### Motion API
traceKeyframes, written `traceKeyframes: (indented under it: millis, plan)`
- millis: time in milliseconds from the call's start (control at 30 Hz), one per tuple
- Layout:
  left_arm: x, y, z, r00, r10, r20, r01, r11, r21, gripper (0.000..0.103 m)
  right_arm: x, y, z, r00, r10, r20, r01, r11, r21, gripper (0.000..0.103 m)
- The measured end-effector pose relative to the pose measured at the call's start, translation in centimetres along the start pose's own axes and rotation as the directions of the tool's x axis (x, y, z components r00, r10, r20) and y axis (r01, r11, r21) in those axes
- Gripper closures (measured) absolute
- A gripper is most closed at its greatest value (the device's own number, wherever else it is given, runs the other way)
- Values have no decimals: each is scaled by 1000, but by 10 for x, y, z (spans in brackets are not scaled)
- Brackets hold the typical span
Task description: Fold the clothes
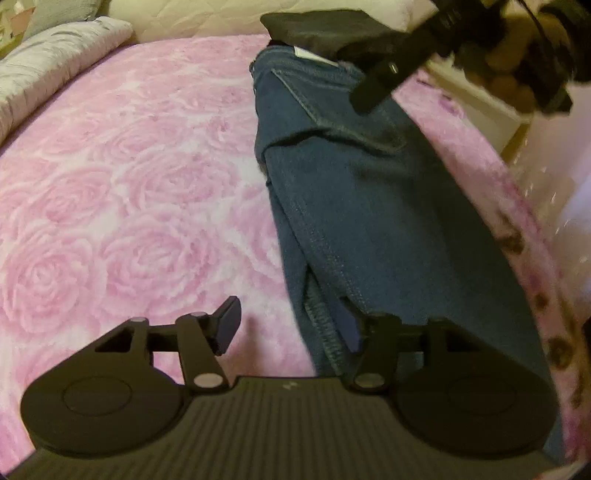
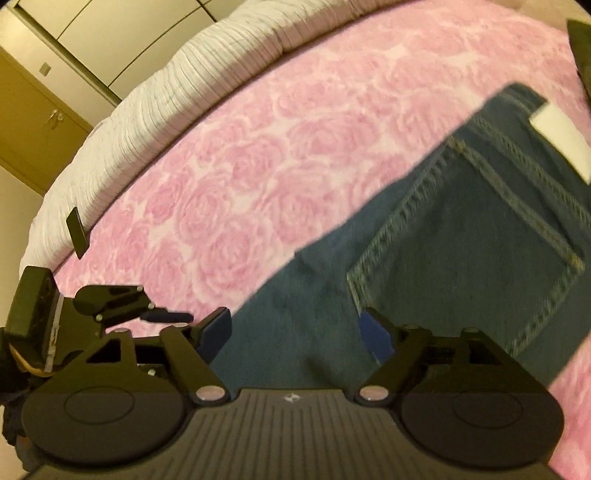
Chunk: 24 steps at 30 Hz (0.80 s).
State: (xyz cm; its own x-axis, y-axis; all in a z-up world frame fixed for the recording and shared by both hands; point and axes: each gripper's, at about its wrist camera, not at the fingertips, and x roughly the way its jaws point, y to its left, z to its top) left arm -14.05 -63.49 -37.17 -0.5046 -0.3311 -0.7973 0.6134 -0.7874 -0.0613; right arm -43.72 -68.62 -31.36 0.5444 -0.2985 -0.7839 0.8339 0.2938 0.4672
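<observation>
Jeans [image 1: 369,192] lay folded lengthwise on the pink rose blanket [image 1: 129,166], near its right edge, waistband and back pocket [image 2: 480,236] at the far end beside a dark cloth [image 1: 314,26]. White label [image 2: 557,136] showed at the waistband.

Left gripper [image 1: 291,325]: jaws about half open over the near end of the jeans. Left finger sat clear over blanket; right finger lay at the denim edge. Contact there could not be told.

Right gripper [image 2: 295,332]: jaws wide, hovering above the denim just below the pocket, nothing between the pads. A pale quilt [image 2: 207,70] bordered the blanket's far side.
</observation>
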Motion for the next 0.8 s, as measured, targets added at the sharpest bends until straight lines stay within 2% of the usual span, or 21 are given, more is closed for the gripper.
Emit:
traceKeyframes:
  millis: [100,167,200,400,433,500,600,633,667,700,767,800]
  plan:
    - [20,-5,-3,999,28,-26,-26,996,85,49,5,2,9,1000,6,-2,-6,1000,0,23]
    - [29,-6,1,1000,31,5,-31,994,102,46,7,5,15,1000,12,-2,-12,1000,-14,23]
    - [33,-5,4,999,29,29,-31,995,99,49,7,7,17,1000,15,-1,-15,1000,-24,22]
    - [65,6,41,989,12,144,-16,1000,26,49,16,7,31,999,-32,-17,30,992,-121,21]
    - [66,8,42,988,33,152,-35,999,11,46,19,6,34,999,-44,-21,41,989,-143,21]
    - [70,12,45,983,76,166,-73,997,-19,46,24,4,39,996,-83,-23,77,977,-197,21]
    - [57,31,35,967,178,183,-154,979,-135,40,27,-2,46,992,-128,-13,122,965,-232,21]
    - [52,37,31,960,210,186,-178,969,-172,50,27,-4,48,990,-140,-9,134,962,-239,21]
    - [47,44,27,945,274,177,-233,947,-222,58,27,-5,49,988,-151,-5,146,959,-245,21]
    - [42,50,23,928,335,165,-284,920,-270,61,27,-6,50,987,-158,-2,152,957,-249,21]
    - [35,57,19,941,292,171,-237,929,-282,61,27,-6,51,988,-155,-13,146,952,-268,21]
    - [31,61,18,947,271,175,-214,933,-288,56,28,-4,50,988,-151,-22,139,949,-283,21]
